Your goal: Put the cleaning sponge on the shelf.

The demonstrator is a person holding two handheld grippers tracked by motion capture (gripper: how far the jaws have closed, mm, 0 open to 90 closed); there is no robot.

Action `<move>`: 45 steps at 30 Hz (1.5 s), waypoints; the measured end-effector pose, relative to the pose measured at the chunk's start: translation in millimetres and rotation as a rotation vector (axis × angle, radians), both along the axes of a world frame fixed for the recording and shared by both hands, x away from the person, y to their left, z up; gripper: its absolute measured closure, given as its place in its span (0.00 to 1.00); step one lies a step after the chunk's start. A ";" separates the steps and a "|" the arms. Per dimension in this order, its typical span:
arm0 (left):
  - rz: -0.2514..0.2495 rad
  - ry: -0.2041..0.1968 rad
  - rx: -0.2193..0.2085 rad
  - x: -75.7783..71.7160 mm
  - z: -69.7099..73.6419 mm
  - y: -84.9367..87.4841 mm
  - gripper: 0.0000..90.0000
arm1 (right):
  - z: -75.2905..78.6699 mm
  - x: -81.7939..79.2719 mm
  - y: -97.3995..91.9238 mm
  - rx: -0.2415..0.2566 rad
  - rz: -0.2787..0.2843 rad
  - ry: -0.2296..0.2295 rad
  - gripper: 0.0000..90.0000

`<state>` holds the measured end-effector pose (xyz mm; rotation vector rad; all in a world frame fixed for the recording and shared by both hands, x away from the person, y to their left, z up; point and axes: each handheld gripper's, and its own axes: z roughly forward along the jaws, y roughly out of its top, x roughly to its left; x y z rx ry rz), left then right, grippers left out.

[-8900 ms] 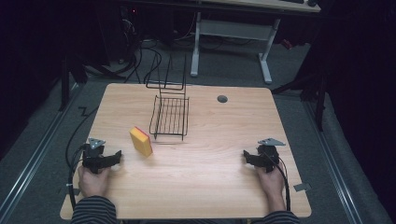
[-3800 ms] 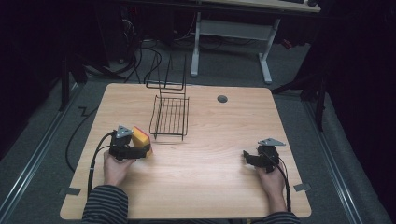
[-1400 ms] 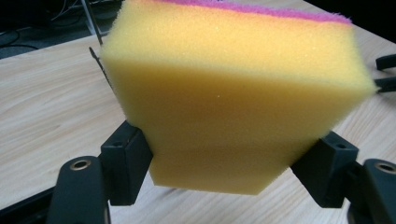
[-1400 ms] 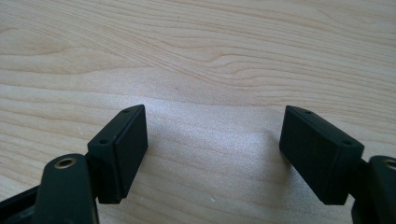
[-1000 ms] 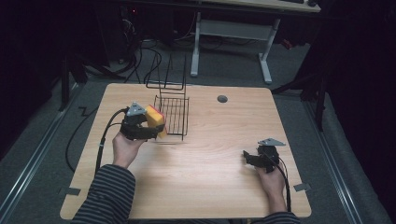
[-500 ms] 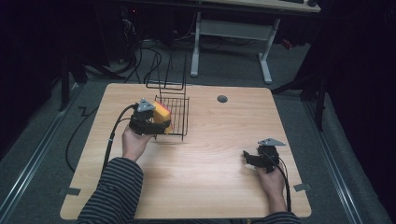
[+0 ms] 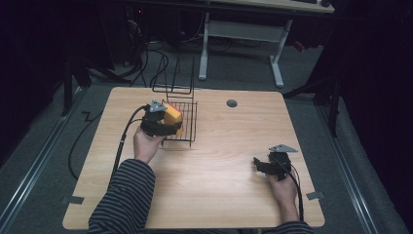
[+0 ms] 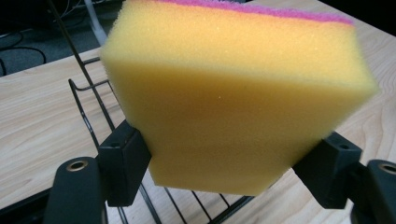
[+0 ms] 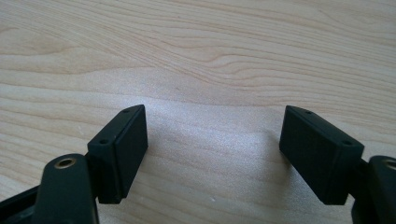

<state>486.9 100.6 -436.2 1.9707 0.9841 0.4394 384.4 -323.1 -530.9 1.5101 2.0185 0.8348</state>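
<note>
A yellow sponge point(image 7: 172, 118) with a pink scouring layer is pinched between the jaws of my left gripper point(image 7: 163, 126), held over the near left part of a black wire rack point(image 7: 187, 122). In the left gripper view the sponge point(image 8: 233, 98) is squeezed at its lower corners, and the rack's wires point(image 8: 88, 107) pass below and behind it. My right gripper point(image 7: 263, 165) rests low over the table near the right front edge; its jaws point(image 9: 215, 158) stand wide apart with bare wood between them.
The wooden table point(image 7: 219, 195) has a round cable hole point(image 7: 232, 103) at the back. The rack's tall wire back point(image 7: 178, 78) rises at the far side. Beyond the table, on the floor, are cables and a white desk frame point(image 7: 243, 34).
My left gripper took hold of the sponge on the table's left side, then carried it forward and right to the wire rack. The right gripper has stayed put.
</note>
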 end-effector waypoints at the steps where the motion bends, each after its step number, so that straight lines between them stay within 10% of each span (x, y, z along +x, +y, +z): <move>1: 0.003 0.002 0.003 1.3 -0.4 -0.6 0.30 | 0.0 0.0 0.0 0.000 0.000 0.000 0.26; 28: 0.109 0.058 0.019 50.9 -25.6 -19.1 0.29 | 0.0 0.0 0.1 0.000 0.002 0.000 0.26; 45: 0.108 0.057 0.020 53.5 -31.4 -20.1 0.17 | 0.0 0.0 0.2 0.001 0.000 -0.001 0.26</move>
